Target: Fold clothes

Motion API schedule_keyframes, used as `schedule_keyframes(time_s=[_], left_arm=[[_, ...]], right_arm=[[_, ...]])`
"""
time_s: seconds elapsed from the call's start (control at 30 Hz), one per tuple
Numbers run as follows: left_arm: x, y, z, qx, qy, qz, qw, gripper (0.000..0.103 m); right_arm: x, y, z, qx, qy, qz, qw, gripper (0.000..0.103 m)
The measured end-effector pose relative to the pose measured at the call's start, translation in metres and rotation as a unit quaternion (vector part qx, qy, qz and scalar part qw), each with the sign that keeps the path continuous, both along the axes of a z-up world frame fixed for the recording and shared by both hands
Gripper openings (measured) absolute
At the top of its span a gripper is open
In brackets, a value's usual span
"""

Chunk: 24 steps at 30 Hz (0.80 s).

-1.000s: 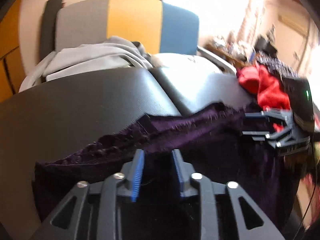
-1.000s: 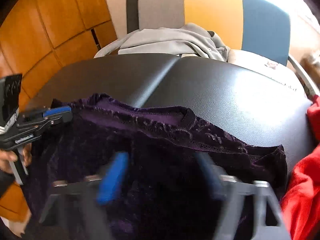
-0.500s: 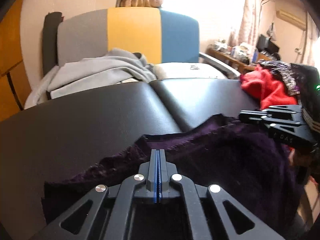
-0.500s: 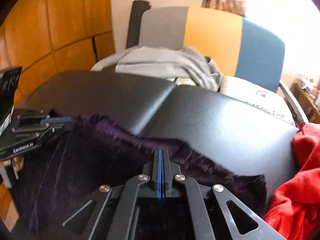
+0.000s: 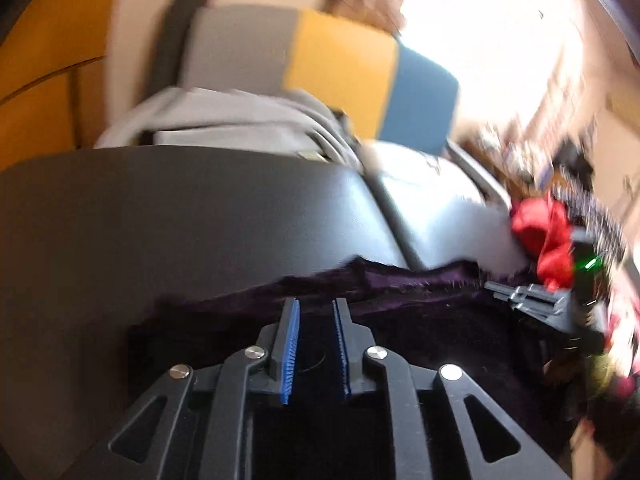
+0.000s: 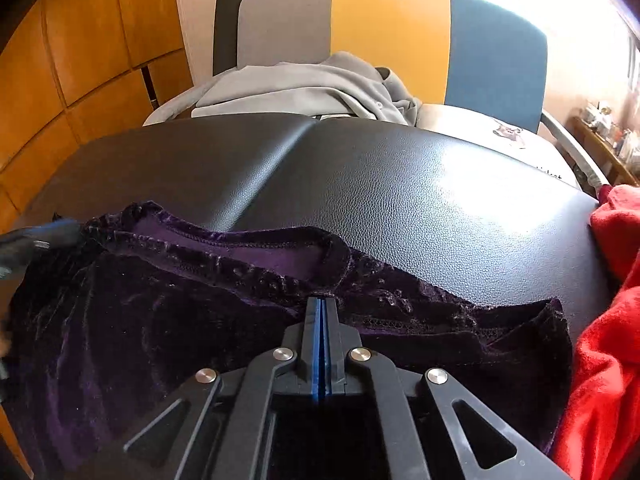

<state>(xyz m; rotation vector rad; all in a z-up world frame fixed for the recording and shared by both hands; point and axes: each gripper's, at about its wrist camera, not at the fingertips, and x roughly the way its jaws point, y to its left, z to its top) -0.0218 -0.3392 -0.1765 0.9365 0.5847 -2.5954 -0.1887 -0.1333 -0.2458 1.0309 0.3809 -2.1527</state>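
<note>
Black padded table [image 6: 400, 184] filling the middle of both views, with a seam down its centre. Beyond it, a chair [image 6: 384, 28] with a grey, yellow and blue back, and a grey hoodie [image 6: 300, 88] heaped on the seat. At the right edge, a pile of red cloth [image 6: 612, 320].

Across the near side of the table, a dark purple velvet top [image 6: 140, 312], lying mostly flat with the neckline facing the chair and the paler lining showing inside the collar. Hangs over the near edge at the left.

Right gripper [image 6: 319, 304] closed tight, blue pads pressed together, tips at the collar's right end. Looks to be pinching the fabric there, as half a second ago.

Left gripper [image 5: 316, 304] now parted to a narrow gap above the top's left shoulder, nothing between the pads. Half a second ago, clamped shut. Left view heavily blurred, so probably moving.

Likely meaning: left shoulder just let go and laid down, the top spread for folding, no fold made yet. Probably next: a fresh grip for the left side, with the right holding the collar in place. Velvet slippery on smooth vinyl, so liable to slide when tugged.
</note>
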Motion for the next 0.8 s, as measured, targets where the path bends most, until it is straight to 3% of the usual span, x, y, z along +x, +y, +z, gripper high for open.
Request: schedule_keyframes(time_s=[0.13, 0.23, 0.27, 0.3, 0.37, 0.53, 0.57, 0.63, 0.7, 0.77, 0.8], left_arm=[[0.088, -0.032, -0.012, 0.046, -0.009, 0.074, 0.9962, 0.02], [0.136, -0.031, -0.026, 0.071, -0.019, 0.082, 0.994, 0.022], [0.146, -0.028, -0.029, 0.077, -0.018, 0.074, 0.9941, 0.025], [0.156, -0.025, -0.032, 0.084, -0.017, 0.066, 0.9941, 0.026], [0.164, -0.012, -0.038, 0.092, -0.02, 0.039, 0.9947, 0.03], [0.164, 0.019, -0.059, 0.109, -0.038, -0.008, 0.9933, 0.031], [0.165, 0.021, -0.06, 0.098, -0.039, -0.004, 0.9944, 0.022], [0.166, 0.022, -0.059, 0.087, -0.049, 0.006, 0.9949, 0.006], [0.17, 0.019, -0.06, 0.093, -0.054, 0.013, 0.9942, 0.006], [0.174, 0.018, -0.062, 0.089, -0.058, 0.012, 0.9943, 0.005], [0.175, 0.02, -0.062, 0.083, -0.062, 0.011, 0.9946, 0.005]], right_arm=[[0.002, -0.003, 0.006, 0.018, 0.004, -0.007, 1.0, 0.007], [0.027, -0.008, 0.026, 0.011, 0.023, 0.006, 1.0, 0.015], [0.039, -0.01, 0.032, 0.002, 0.027, 0.023, 0.999, 0.024], [0.052, -0.013, 0.038, -0.006, 0.029, 0.044, 0.999, 0.041], [0.077, -0.02, 0.048, -0.018, 0.028, 0.087, 0.996, 0.058], [0.127, -0.036, 0.047, 0.003, 0.027, 0.155, 0.988, 0.059], [0.13, -0.039, 0.043, 0.013, 0.029, 0.16, 0.987, 0.06], [0.128, -0.041, 0.031, 0.043, 0.041, 0.15, 0.987, 0.063], [0.125, -0.043, 0.018, 0.074, 0.055, 0.136, 0.986, 0.076], [0.116, -0.029, 0.009, 0.046, 0.042, 0.116, 0.991, 0.09], [0.107, -0.021, 0.005, 0.022, 0.02, 0.109, 0.994, 0.091]])
